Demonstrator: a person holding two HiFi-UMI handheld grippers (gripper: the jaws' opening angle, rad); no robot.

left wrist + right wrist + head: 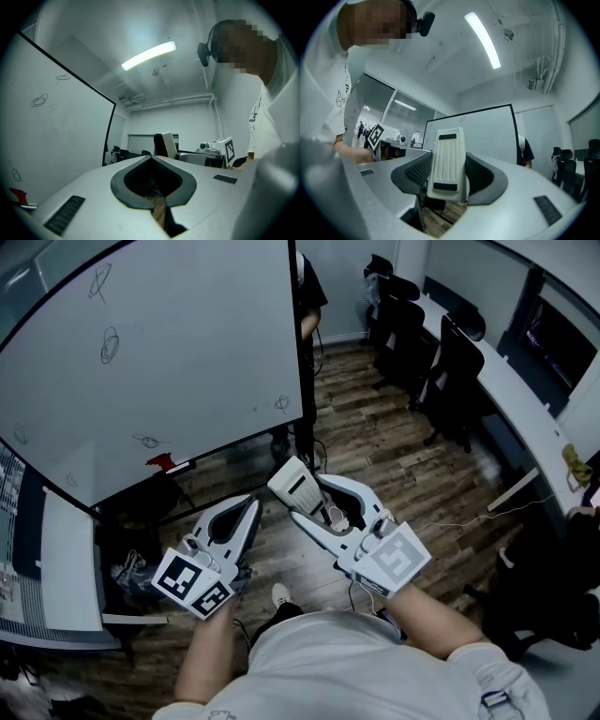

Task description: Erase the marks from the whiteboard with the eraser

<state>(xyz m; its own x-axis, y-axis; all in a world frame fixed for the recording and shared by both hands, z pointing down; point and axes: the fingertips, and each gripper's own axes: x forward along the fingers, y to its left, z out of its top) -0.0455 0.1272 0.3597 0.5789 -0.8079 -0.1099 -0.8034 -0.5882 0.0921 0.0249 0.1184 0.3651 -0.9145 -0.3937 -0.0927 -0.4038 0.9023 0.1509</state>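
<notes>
Jaws of right gripper (pixel 307 501) on eraser (pixel 446 164)

Black office chairs (pixel 450 362) along white desk (pixel 514 395); wood plank floor (pixel 394 456); ceiling strip light (pixel 149 55) lit.

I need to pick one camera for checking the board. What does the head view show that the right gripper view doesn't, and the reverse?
Only the head view: most of the whiteboard face with several scribbles, and a red object on its ledge. Only the right gripper view: the ceiling light and the ribs on the eraser. Both: the board, and the eraser clamped in the right gripper.
</notes>
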